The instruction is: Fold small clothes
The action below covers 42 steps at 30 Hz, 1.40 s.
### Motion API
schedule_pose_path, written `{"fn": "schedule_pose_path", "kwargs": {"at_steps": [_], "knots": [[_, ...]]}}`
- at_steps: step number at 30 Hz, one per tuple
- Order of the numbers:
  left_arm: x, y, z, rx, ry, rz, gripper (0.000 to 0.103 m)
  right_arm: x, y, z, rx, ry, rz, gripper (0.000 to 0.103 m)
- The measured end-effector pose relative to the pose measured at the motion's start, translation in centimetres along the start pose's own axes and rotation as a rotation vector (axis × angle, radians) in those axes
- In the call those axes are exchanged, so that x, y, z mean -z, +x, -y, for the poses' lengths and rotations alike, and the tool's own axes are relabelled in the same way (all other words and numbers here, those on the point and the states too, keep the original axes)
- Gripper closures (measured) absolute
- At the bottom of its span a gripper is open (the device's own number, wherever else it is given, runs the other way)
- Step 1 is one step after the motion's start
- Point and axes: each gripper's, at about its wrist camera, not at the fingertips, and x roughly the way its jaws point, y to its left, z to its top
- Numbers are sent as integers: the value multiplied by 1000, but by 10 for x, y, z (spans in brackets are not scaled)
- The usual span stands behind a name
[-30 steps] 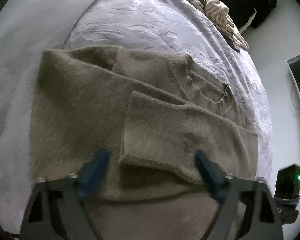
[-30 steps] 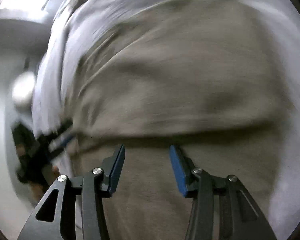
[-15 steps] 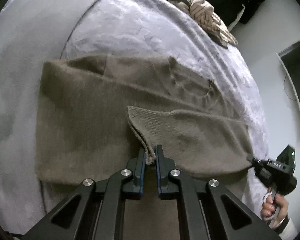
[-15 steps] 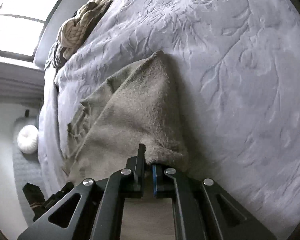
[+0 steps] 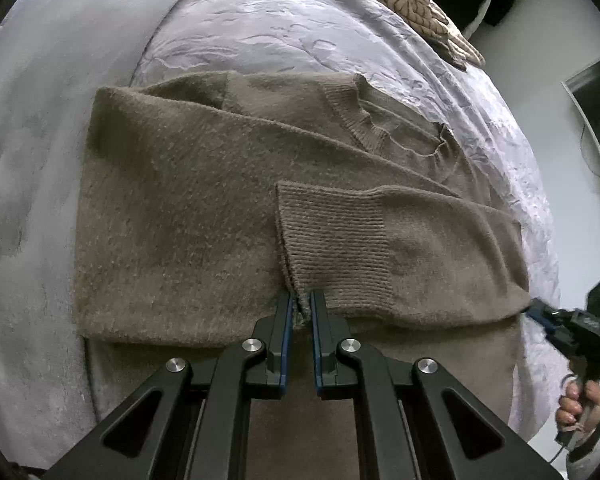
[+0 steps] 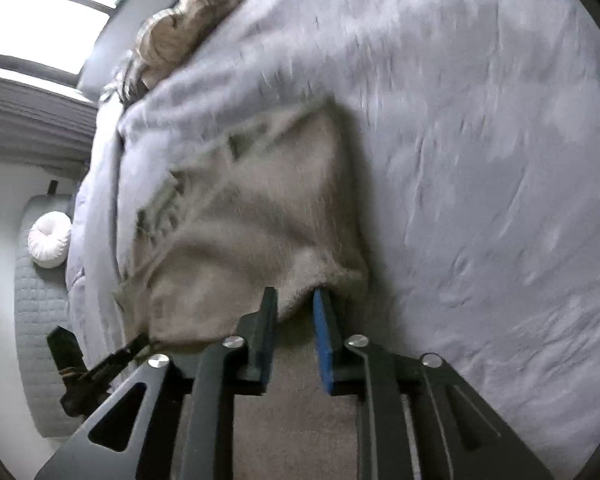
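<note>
So the sweater (image 5: 204,208) is about half folded on the bed (image 5: 260,28), left claw (image 5: 300,312) pinching the cuff (image 5: 332,240) at 6 o'clock, right claw (image 6: 296,312) slightly spread around the hem, final fold-over left.

Readable text: none in either wrist view.
Sweater (image 5: 228,208): plain knit, no label or brand showing.
Bedspread (image 5: 292,28): embossed pattern only, no lettering.
Numbers, signs: none.
</note>
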Motion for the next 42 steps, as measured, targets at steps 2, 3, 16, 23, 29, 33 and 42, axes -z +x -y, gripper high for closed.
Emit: {"fn": "schedule_pose_path", "kwargs": {"at_steps": [2,3,16,23,29,33,42], "knots": [[0,1,1,-7,2,-2,93,-13,-4,5,15,12,39,47],[0,2,1,-10,6,-5,93,-24,-2,11,16,36,58,47],[6,-6,4,-27,32,-1,93,-74,37,-20,-11,-155,-13,95],[9,-1,1,-51,44,-1,93,-77,63,-11,223,-231,-50,86],[7,-4,-5,-48,58,-5,93,-51,33,-6,203,-124,7,82],[10,-11,-4,-72,78,-5,93,-29,16,-23,110,-89,17,82],[17,-29,-18,-159,59,20,93,64,97,-104,-257,-44,-289,49]]}}
